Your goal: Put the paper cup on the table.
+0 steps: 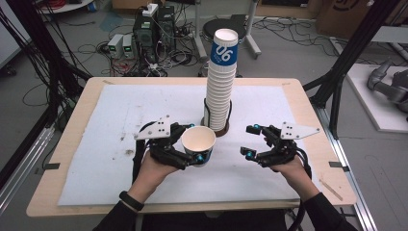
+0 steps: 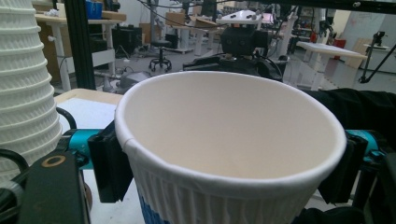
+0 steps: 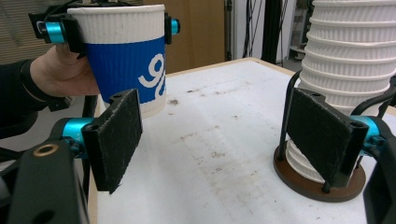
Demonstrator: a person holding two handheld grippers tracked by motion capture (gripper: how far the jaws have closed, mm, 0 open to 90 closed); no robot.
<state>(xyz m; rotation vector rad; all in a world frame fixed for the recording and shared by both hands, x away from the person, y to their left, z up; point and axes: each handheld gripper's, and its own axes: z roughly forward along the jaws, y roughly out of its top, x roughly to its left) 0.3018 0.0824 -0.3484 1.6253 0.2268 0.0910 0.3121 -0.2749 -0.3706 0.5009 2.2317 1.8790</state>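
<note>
I've got the cup (image 1: 198, 140) upright, rim up, clamped at the rim in my left gripper (image 1: 192, 144) w/ jaws shut on it, just in front of the stack (image 1: 221, 86); right gripper (image 1: 252, 141) jaws apart, empty, nearby to the cup's right.

cup stack (image 2: 23, 84) top cropped, paper cup (image 2: 229, 154) base cropped

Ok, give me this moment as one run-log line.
left gripper: jaws shut on paper cup, held upright above mat | right gripper: jaws open, nothing between | cup stack: upright in holder | mat: stained
</note>
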